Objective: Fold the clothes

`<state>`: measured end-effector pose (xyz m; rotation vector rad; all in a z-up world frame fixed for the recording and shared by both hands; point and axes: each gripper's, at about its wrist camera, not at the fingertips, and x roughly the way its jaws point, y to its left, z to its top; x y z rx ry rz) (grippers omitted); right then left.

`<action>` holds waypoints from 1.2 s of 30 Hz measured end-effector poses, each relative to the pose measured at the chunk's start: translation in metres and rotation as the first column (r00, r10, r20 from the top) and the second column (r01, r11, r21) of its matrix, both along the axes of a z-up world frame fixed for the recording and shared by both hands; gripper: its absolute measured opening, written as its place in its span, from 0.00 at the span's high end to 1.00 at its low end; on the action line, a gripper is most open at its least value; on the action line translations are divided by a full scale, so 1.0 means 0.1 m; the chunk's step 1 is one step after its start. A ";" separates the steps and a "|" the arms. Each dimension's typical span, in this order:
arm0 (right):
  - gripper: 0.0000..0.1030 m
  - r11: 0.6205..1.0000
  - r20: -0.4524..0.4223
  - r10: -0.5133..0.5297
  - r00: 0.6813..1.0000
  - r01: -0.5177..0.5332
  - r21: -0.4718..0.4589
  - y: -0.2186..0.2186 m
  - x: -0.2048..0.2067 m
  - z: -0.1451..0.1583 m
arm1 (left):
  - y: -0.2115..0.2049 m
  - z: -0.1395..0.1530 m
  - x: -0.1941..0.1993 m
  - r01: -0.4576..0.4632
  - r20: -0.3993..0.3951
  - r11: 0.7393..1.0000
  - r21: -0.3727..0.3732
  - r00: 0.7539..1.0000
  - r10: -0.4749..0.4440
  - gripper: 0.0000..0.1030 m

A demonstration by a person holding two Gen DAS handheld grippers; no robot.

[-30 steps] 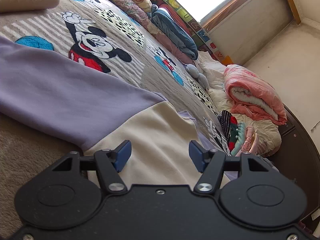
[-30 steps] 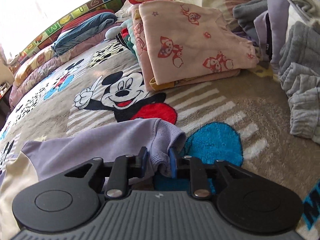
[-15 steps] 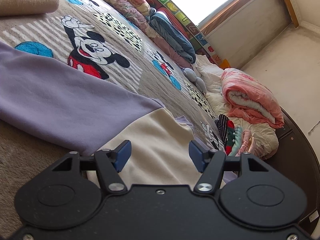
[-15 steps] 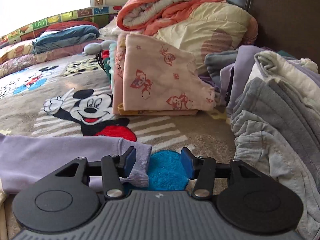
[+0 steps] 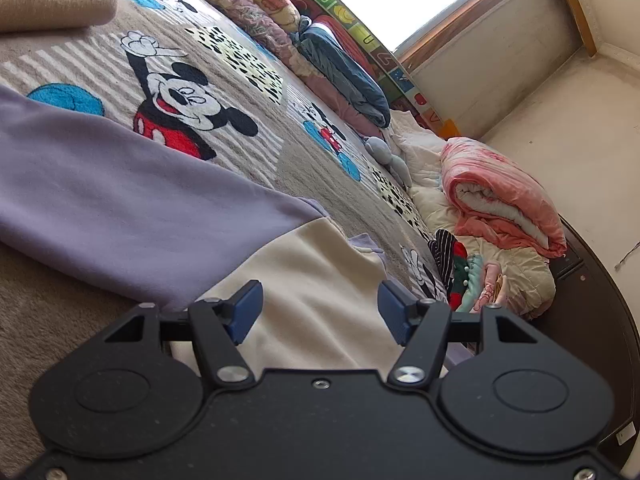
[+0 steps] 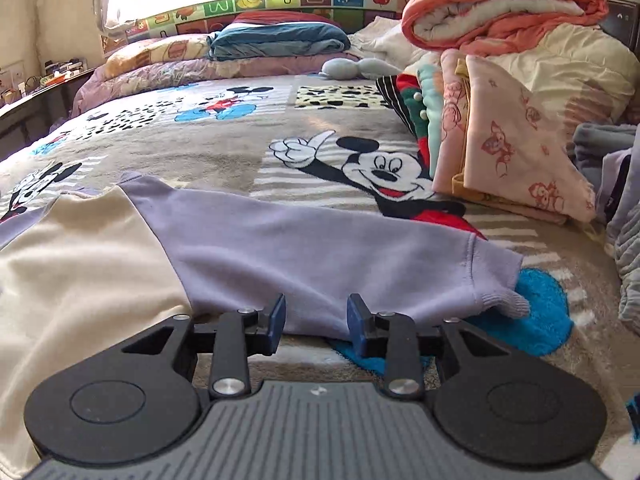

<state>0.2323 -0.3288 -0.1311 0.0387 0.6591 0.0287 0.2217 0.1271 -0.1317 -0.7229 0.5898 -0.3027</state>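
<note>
On the Mickey blanket (image 6: 224, 160) lies a cream sweatshirt (image 6: 72, 264), purple sleeve (image 6: 320, 252) stretched flat. Left gripper (image 5: 320, 312) and right gripper (image 6: 316, 324) both gape apart, holding nothing.

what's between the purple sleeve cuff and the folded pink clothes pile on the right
In the right wrist view, only the bare Mickey blanket lies between the sleeve cuff and the pink clothes pile: its grey and white stripes and a blue patch.

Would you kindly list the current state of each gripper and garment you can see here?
left gripper: open, over the cream body panel, holding nothing.
right gripper: open, at the sleeve's near edge, holding nothing.
sweatshirt: unfolded, spread flat on the blanket.
lilac sleeve: stretched out sideways, cuff released.
pink printed garment: folded, stacked in the pile.
grey clothes: crumpled, unfolded.
</note>
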 end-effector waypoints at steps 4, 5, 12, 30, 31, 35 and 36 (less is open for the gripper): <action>0.67 0.999 0.067 0.045 0.997 -0.044 -0.012 0.20 0.03 0.07 | -0.02 -0.01 -0.01 0.001 -0.003 1.000 0.015 1.000 -0.001 0.39; 0.67 0.999 0.077 0.055 0.996 -0.054 -0.005 0.24 0.07 0.06 | -0.01 -0.01 -0.01 -0.002 -0.004 1.000 0.013 1.000 0.002 0.39; 0.66 0.988 -0.049 0.105 0.993 -0.098 0.123 0.25 0.34 -0.27 | 0.04 -0.03 0.01 -0.008 -0.014 1.000 -0.011 1.000 0.008 0.39; 0.47 0.963 0.016 -0.150 0.989 0.142 0.228 -0.56 0.14 -0.24 | 0.05 -0.02 0.03 0.014 -0.015 0.999 -0.037 1.000 -0.015 0.39; 0.47 0.955 0.007 -0.183 0.983 0.176 0.238 -0.66 0.12 -0.26 | 0.04 -0.02 0.02 0.015 -0.015 0.999 -0.033 1.000 -0.015 0.39; 0.46 0.941 0.033 -0.233 0.972 0.217 0.259 -0.84 0.07 -0.23 | 0.07 -0.02 0.02 0.002 -0.013 0.999 -0.039 1.000 -0.003 0.39; 0.43 0.945 0.040 -0.258 0.965 0.243 0.221 -0.84 0.07 -0.21 | 0.07 -0.02 0.01 0.000 -0.013 0.999 -0.040 1.000 0.000 0.39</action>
